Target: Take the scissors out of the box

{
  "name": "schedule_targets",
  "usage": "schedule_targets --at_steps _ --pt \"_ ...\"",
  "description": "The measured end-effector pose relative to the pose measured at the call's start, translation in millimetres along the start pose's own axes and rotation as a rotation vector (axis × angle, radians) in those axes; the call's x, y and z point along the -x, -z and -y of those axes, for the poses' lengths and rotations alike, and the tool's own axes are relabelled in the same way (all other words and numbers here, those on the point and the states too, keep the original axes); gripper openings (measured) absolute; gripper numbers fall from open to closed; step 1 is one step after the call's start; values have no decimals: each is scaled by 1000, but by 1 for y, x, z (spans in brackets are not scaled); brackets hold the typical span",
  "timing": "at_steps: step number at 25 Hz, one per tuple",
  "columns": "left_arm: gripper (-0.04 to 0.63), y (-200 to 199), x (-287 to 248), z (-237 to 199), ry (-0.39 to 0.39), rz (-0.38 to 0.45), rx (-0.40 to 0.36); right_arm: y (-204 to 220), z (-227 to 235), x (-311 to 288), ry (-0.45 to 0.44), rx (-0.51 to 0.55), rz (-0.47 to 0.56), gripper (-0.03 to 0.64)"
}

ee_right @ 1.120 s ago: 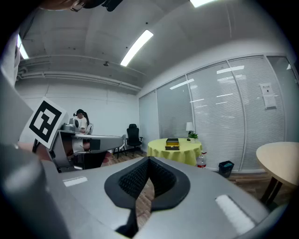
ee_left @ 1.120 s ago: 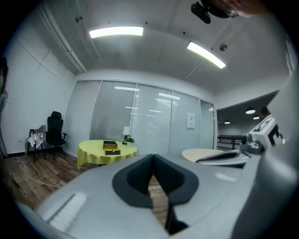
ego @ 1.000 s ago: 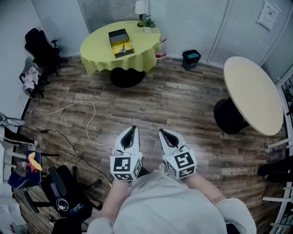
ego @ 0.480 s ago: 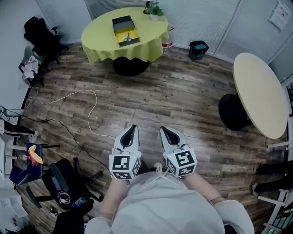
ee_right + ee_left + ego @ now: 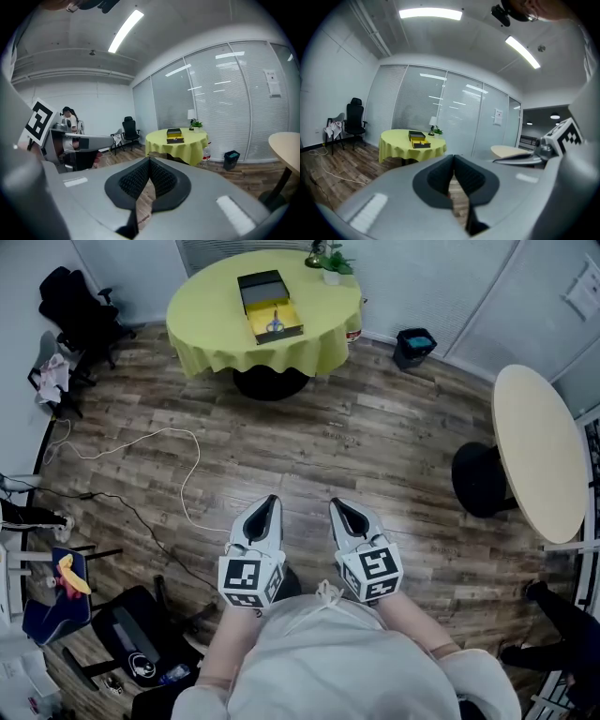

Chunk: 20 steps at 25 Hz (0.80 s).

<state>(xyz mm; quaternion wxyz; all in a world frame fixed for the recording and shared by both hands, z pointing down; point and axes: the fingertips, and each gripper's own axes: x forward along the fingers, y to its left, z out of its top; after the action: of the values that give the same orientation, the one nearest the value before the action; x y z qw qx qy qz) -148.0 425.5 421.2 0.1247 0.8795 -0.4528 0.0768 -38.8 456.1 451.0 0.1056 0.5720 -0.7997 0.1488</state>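
- An office room with a wood-plank floor (image 5: 309, 446). A round surface (image 5: 216, 324) under a yellow cloth stands at 12 o'clock, well apart from the person.
- The box (image 5: 270, 306) lies open on that surface, its dark lid touching a yellow tray. The scissors (image 5: 275, 324) lie in the tray.
- The left gripper (image 5: 269, 504) and right gripper (image 5: 337, 508) are side by side at 6 o'clock. Each has its fingers (image 5: 440, 177) pressed together on nothing.
- The step in hand looks like the approach; the box is not yet within reach.
- The next move calls for getting near the surface, spreading one gripper's fingers, then lowering them over the scissors.
- A small bin (image 5: 414, 343) at 1 o'clock holds something bluish, too small to name.
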Motion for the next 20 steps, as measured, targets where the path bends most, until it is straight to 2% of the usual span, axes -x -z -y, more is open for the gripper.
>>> schedule_targets --at_steps 10,15,20 --pt "6 -57 -59 -156 14 48 66 -58 -20 -140 102 -3 -19 -2" --pt "6 -61 -75 -198 17 37 73 -70 -28 -180 115 15 -26 -2" --pt "7 -61 -102 -216 10 30 85 -80 -13 -214 102 35 -25 -2"
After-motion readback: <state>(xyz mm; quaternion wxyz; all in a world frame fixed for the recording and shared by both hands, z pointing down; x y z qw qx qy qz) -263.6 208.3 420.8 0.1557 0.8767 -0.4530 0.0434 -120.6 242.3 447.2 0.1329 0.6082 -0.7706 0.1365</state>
